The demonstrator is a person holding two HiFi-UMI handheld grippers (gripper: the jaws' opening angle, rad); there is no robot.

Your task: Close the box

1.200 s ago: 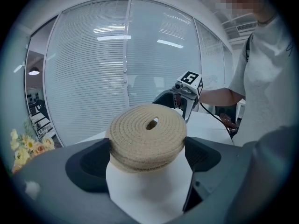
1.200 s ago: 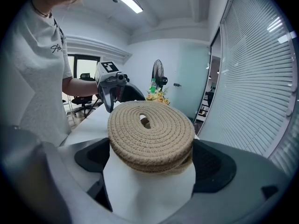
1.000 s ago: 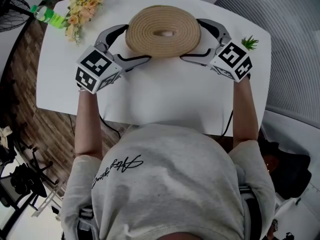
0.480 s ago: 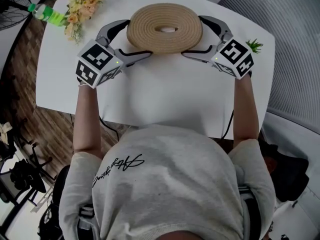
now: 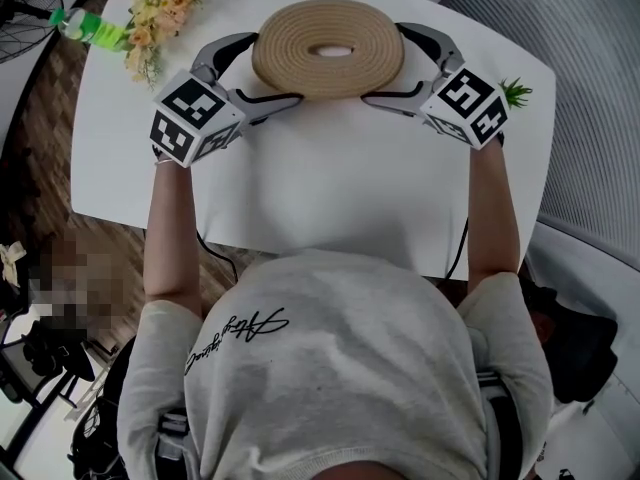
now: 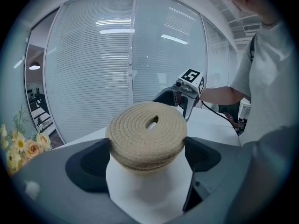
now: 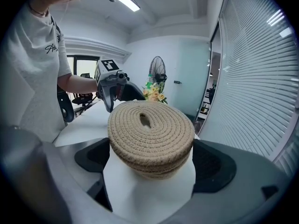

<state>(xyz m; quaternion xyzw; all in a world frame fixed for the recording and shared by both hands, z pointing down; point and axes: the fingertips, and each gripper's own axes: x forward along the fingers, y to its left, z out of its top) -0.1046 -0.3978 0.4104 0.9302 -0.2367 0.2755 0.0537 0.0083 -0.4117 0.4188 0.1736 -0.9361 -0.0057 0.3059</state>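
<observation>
A round woven rope box (image 5: 325, 48), with an oval hole in its lid, is at the far middle of the white table (image 5: 330, 188). My left gripper (image 5: 272, 68) straddles its left edge and my right gripper (image 5: 385, 65) its right edge. In the left gripper view the box (image 6: 147, 134) fills the gap of the left gripper (image 6: 147, 160), its sides against both pads. The right gripper view shows the same: the box (image 7: 150, 136) sits between the pads of the right gripper (image 7: 152, 164). Whether the box rests on the table cannot be told.
A bunch of yellow flowers (image 5: 155, 13) and a green bottle (image 5: 95, 30) lie at the table's far left corner. A small green plant (image 5: 517, 93) stands at the right edge. A fan (image 5: 20, 8) stands off the table to the left.
Both grippers and the woven box between them have shifted slightly toward the far side of the table. The grip looks the same.
</observation>
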